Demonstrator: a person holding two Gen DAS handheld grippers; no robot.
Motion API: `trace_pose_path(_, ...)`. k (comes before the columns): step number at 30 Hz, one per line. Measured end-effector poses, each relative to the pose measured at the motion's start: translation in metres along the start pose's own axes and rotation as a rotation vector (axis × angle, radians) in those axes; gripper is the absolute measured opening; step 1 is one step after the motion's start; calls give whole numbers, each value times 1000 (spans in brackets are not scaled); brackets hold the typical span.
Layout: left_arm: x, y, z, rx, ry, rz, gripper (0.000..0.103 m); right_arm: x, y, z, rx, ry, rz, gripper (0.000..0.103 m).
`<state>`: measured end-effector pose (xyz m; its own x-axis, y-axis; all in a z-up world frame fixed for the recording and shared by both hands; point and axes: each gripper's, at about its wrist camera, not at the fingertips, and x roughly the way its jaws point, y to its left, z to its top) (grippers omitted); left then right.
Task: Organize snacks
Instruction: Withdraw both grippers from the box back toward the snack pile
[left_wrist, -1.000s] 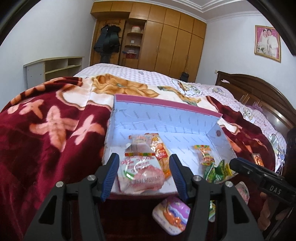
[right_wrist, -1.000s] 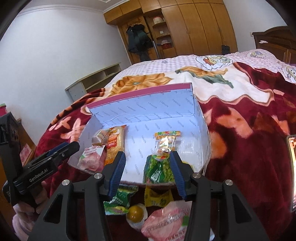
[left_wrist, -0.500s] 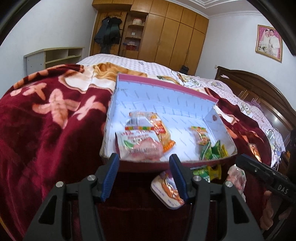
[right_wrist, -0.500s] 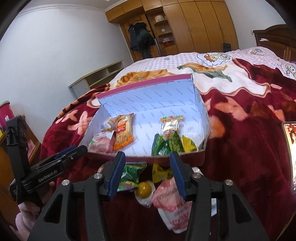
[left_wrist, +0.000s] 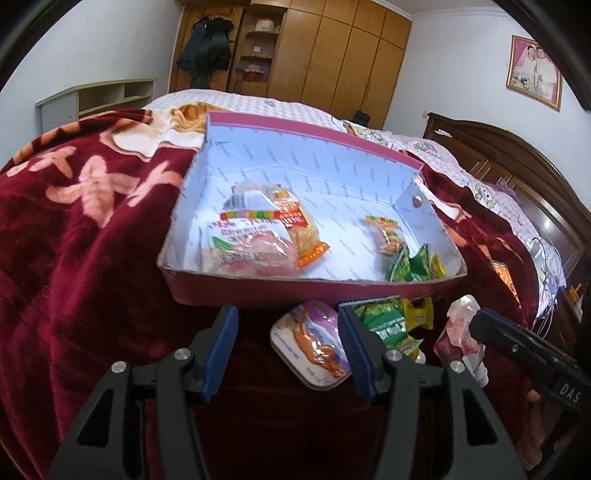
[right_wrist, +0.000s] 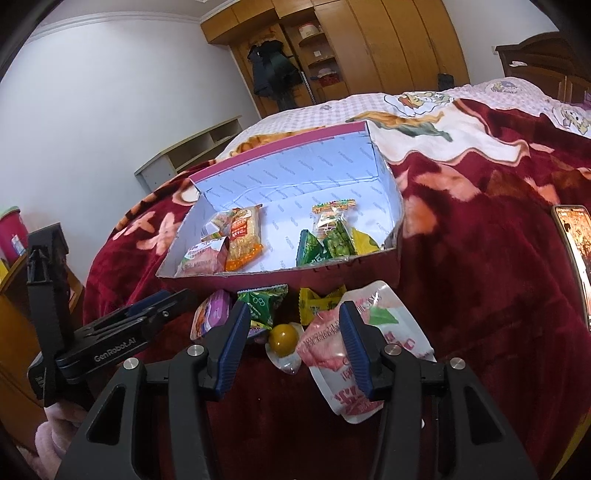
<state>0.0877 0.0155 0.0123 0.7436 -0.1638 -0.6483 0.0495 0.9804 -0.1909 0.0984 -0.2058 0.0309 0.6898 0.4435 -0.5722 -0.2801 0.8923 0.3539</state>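
The left gripper (left_wrist: 288, 347) hangs low over a dark red blanket (left_wrist: 85, 258), its blue-padded jaws spread with nothing pinched; a purple-lidded snack cup (left_wrist: 310, 347) lies on the blanket in the gap between them, not touched by the pads as far as the view shows. The right gripper (right_wrist: 291, 343) is likewise parted and holds nothing, though a pink-and-white pouch (right_wrist: 354, 347) lies beneath its right finger and a sealed yellow-ball snack (right_wrist: 283, 339) lies in the gap between the jaws. Just beyond these, loose on the blanket before the box, lie a green packet (right_wrist: 264, 304) and a yellow wrapped sweet (right_wrist: 317, 302). Behind the loose pile stands the open cardboard box (left_wrist: 295, 291), maroon outside and pale blue-white inside, set on the bed. In its left part are a pink pouch (left_wrist: 251, 251), an orange noodle-like packet (left_wrist: 299, 229) leaning beside it and a clear packet behind them; in its right part are a small clear bag with a colourful header (right_wrist: 332, 218), green packets (right_wrist: 332, 247) and a yellow one against the right wall. A phone (right_wrist: 576, 236) with a lit screen lies on the blanket well to the right. Farther off are the checked bedspread (right_wrist: 369, 107), a low shelf unit (left_wrist: 96, 96), wooden wardrobes (left_wrist: 332, 55) with a dark garment hung on them, and a framed picture (left_wrist: 533, 72) on the wall.
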Motion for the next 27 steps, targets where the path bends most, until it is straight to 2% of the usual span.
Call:
trace_pose_path(13, 23, -18, -4, 17, 40, 24, 66, -7, -6, -2, 23, -16, 25, 51)
trace_pose_path(18, 31, -22, -9, 24, 44, 89, 67, -7, -8, -3, 27, -16, 31, 51)
trace_pose_path(27, 35, -14, -13, -31, 57, 94, 67, -6, -13, -5, 41, -13, 33, 51)
